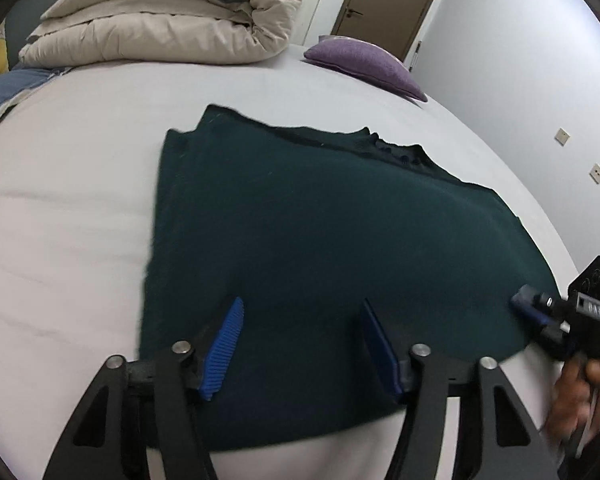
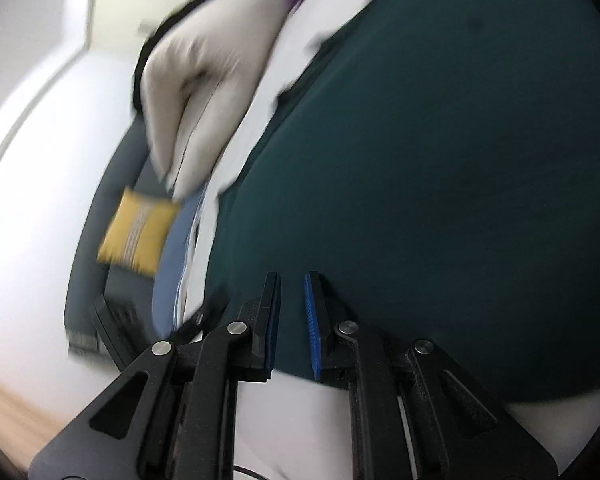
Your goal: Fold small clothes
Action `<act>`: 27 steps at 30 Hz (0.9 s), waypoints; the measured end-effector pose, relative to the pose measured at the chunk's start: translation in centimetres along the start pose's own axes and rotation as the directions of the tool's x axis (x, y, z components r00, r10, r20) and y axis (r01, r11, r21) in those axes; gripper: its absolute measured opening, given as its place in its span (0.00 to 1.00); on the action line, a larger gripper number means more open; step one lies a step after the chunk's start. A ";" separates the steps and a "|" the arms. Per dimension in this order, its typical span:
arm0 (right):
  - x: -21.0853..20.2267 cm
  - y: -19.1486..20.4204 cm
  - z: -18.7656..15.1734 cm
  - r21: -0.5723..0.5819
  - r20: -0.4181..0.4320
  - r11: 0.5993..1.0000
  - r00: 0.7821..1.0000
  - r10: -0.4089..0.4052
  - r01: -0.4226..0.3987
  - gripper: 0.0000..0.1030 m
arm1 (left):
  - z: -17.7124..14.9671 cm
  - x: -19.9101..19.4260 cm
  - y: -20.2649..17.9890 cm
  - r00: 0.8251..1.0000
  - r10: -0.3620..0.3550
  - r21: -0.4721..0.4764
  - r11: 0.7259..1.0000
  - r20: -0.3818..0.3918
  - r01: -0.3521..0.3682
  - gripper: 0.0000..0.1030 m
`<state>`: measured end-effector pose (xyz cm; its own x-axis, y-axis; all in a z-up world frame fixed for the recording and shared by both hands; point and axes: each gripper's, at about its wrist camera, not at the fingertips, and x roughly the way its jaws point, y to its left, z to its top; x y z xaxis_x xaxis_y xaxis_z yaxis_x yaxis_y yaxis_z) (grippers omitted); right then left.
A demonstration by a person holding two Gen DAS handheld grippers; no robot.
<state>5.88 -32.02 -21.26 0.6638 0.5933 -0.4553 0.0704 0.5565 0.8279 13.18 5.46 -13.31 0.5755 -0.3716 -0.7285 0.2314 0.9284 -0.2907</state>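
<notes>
Lying spread flat on the white bed [image 1: 67, 208], dark green garment [image 1: 320, 240], partly folded, left edge straight, far edge ragged with a collar-like notch. Filling most of the right wrist view too, same green cloth [image 2: 440, 160], blurred with motion. Hovering over its near edge, left tool [image 1: 304, 344], blue ribbed pads well apart, only cloth seen between them, nothing clamped. Off at the garment's right corner, right tool [image 1: 518, 304], pads drawn close together, a narrow gap showing in its own view [image 2: 291, 320]; cloth lying under the tips, but pinched or not, cannot tell through the blur. Gripping that tool's handle at the frame's lower right, a bare hand [image 1: 576, 396]. Further back on the bed, a rolled beige duvet [image 1: 171, 12] and a purple cushion [image 1: 364, 64]. Beyond, a brown door [image 1: 392, 4] in a pale wall. At the bed's far left, a yellow pillow [image 2: 137, 232], smeared by the blur.
</notes>
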 end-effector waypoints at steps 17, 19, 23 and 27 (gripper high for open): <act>-11.0 4.5 3.6 -0.076 0.208 0.995 0.977 -0.046 0.063 0.32 | 2.4 -6.1 -0.9 0.983 0.129 0.042 0.990 0.130 -0.136 0.71; -7.9 6.3 4.2 -0.113 0.160 0.992 0.987 -0.034 0.052 0.46 | 3.6 -4.3 -2.5 0.983 0.129 0.064 0.988 0.127 -0.138 0.71; 0.3 7.9 6.8 -0.122 0.059 0.991 0.997 -0.046 0.053 0.46 | 5.6 0.5 -5.0 0.991 0.108 0.106 0.988 0.072 -0.116 0.71; 5.4 5.7 8.7 -0.126 0.045 0.984 0.992 -0.122 0.127 0.44 | 5.8 5.1 -5.4 0.990 0.137 0.115 0.984 -0.028 -0.133 0.71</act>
<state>16.31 -30.69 -16.15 0.6830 0.4945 -0.5376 0.0596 0.6958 0.7158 19.41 -1.49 -11.82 0.5794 -0.2402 -0.7788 0.2412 0.9633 -0.1176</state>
